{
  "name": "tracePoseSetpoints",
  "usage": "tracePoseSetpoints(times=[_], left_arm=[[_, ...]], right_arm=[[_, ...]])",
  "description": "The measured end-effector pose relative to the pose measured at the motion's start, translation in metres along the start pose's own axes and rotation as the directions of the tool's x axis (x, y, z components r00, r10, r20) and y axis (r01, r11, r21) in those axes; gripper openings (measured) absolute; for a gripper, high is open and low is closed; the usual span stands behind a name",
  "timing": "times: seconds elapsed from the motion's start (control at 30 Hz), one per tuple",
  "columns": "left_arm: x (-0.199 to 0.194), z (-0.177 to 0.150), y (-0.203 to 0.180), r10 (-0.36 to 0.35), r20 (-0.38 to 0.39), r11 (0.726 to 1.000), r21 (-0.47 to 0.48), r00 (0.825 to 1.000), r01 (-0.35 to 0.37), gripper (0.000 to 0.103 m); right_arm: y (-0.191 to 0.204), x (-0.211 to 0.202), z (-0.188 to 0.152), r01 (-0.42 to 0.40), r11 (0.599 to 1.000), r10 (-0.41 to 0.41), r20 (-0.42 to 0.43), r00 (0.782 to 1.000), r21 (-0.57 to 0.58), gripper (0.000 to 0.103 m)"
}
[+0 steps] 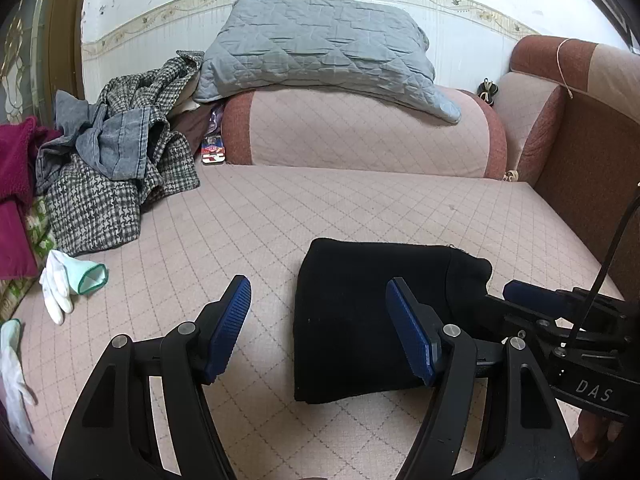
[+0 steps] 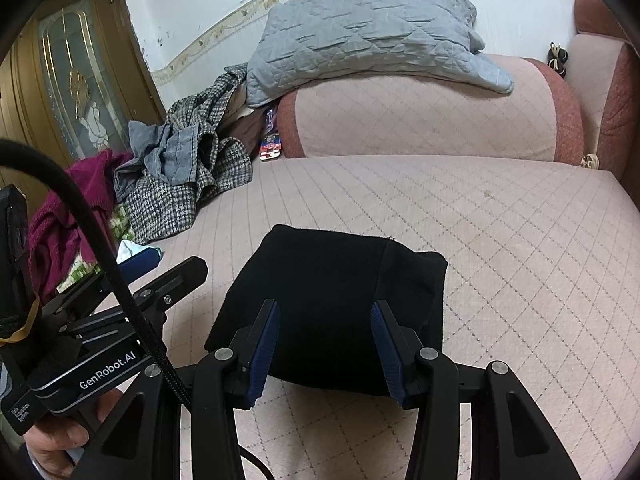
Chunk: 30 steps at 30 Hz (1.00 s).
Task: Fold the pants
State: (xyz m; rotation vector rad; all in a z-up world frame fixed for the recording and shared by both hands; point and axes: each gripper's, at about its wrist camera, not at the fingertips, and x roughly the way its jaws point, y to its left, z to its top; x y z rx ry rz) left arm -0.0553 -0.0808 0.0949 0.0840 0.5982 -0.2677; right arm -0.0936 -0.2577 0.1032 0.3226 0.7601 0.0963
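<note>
right gripper (image 1: 532, 300) body, left wrist view: "das" in white letters, rest cut off.
left gripper (image 2: 160, 268) body, right wrist view: "genrobot.ai" in white on the black housing.
same body, end face: small white label, approx "data ... system", mid word too small to read.
packet (image 1: 212, 150) by sofa cushion: print there, unreadable.

My left wrist view looks forward, close and low over the sofa seat (image 1: 280, 216); my right wrist view sits just beside it. Both share the black pants (image 1: 360, 320) centre-frame and the grey pillow (image 2: 360, 28) at top.
</note>
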Motion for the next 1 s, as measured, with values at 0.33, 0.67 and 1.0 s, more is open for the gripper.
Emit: tracePoseSetpoints(times=[0.33, 0.67, 1.0], left_arm=[[0.0016, -0.0006, -0.0017, -0.001, -0.003, 1.0, 0.008, 1.0, 0.001, 0.071], [0.0031, -0.0015, -0.0016, -0.001, -0.004, 1.0, 0.011, 1.0, 0.001, 0.071], [-0.0043, -0.0024, -0.0012, -0.037, 0.016, 0.999, -0.008, 0.999, 0.037, 0.071]], right_arm=[[0.0003, 0.0024, -0.0018, 0.004, 1.0, -0.004, -0.011, 1.0, 0.003, 0.045], [-0.0016, 0.0046, -0.0022, 0.002, 1.0, -0.002, -0.017, 1.0, 0.005, 0.046], [-0.0015, 0.001, -0.0061, 0.003, 1.0, -0.003, -0.022, 1.0, 0.006, 0.046]])
